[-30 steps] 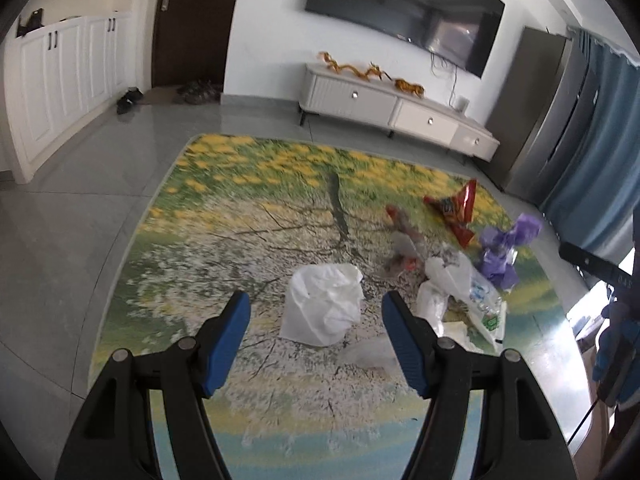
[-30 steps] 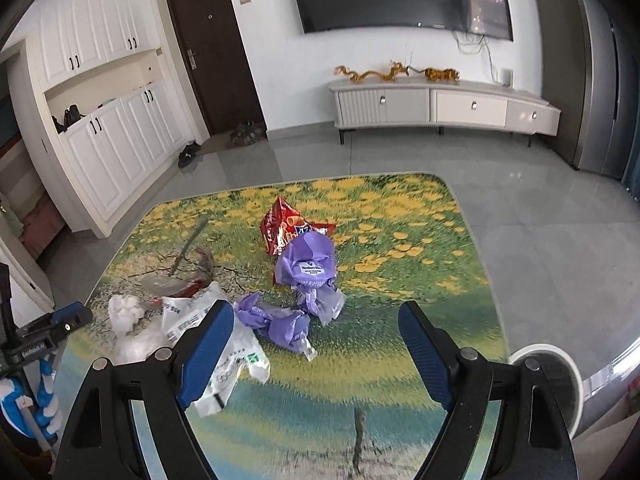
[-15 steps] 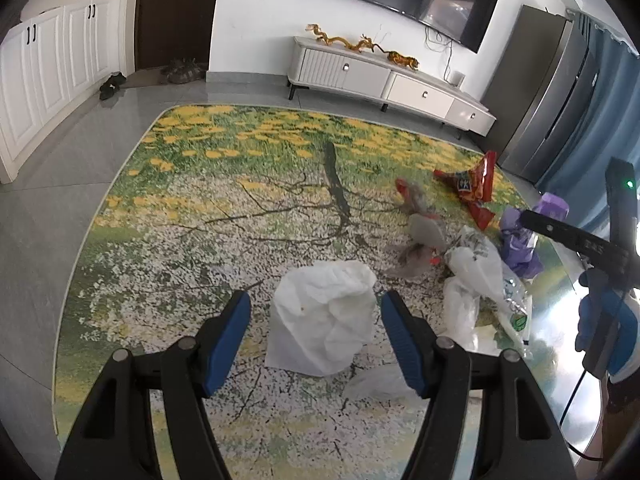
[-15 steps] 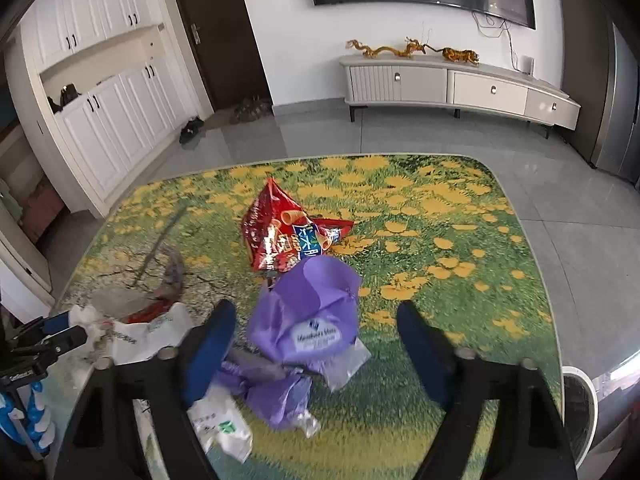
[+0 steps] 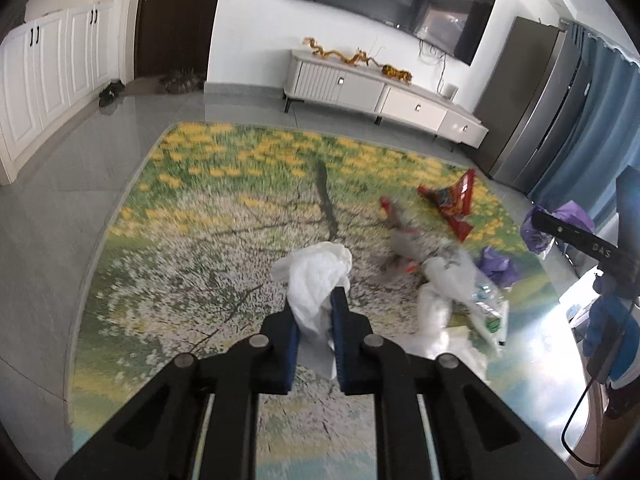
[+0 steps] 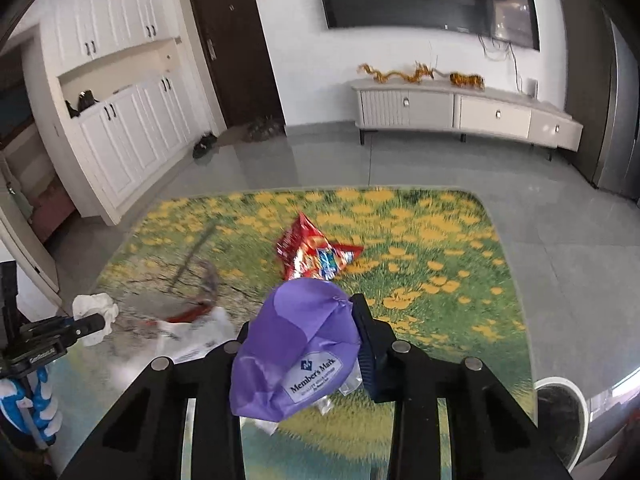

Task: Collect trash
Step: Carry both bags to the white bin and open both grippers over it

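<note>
My left gripper [image 5: 314, 308] points down at the flowered rug [image 5: 200, 220]. Its jaws are closing on a crumpled white plastic bag [image 5: 316, 276], and the blue pads pinch it. My right gripper [image 6: 304, 316] has its jaws closing on a purple Member's Mark bag [image 6: 288, 360], which bulges between the fingers and hides the left one. A red snack bag [image 6: 308, 252] lies just beyond it on the rug. In the right wrist view the left gripper [image 6: 88, 322] shows at the left edge with the white bag [image 6: 94, 308].
More trash lies on the rug to the right: white bags [image 5: 452, 276], a second purple bag [image 5: 498, 264], a grey and red wrapper [image 5: 400, 236]. A TV cabinet [image 5: 384, 92] stands at the far wall. A round white-rimmed object [image 6: 560, 404] sits at the rug's right corner.
Both grippers went from wide open to closed. The left one now pinches the white bag. The right one moved forward over the purple bag and closed on it.
</note>
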Demonstrator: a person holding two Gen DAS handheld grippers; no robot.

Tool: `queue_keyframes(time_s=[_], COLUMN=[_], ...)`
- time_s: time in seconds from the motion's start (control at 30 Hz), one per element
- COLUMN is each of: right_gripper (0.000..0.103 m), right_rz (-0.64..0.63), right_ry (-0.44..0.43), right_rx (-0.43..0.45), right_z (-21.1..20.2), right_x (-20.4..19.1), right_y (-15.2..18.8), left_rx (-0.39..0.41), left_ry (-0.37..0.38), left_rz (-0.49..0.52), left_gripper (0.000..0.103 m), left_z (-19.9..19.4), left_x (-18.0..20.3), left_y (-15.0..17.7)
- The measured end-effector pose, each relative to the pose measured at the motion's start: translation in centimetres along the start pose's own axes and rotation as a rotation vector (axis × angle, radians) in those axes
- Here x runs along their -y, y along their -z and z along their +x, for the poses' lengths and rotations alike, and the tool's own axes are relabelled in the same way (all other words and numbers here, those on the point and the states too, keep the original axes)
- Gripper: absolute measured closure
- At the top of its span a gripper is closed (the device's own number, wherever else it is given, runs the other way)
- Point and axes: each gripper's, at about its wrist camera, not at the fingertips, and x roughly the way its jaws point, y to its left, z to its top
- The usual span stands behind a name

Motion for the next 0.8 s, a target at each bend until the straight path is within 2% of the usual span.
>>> queue_keyframes(time_s=[0.23,0.43,0.63,0.8], right_gripper=[0.071,0.071,0.071,0.071], right_rz=[-0.009,0.004,0.052,0.147], right_ry=[-0.008,0.045,0.142,0.197], right_rx=[0.092,0.174,0.236,0.243], right_z=[-6.6,-12.9,-17.9,-19.8], right_x=[-0.4,2.3,7.3,12.7], right_y=[0.6,1.5,3.3,6.1], left_rx=[0.067,0.112,0.110,0.062], left_ry=[-0.009,0.036,0.142,0.256], left_rz=[0.039,0.090,0.177,0.275], left_gripper=[0.090,0.089,0.090,0.089], left_z=[-4.5,-7.0,-7.0,-5.0], left_x=[2.2,6.4,13.9,22.8], left_y=[-0.8,-2.2,-4.0,-4.6])
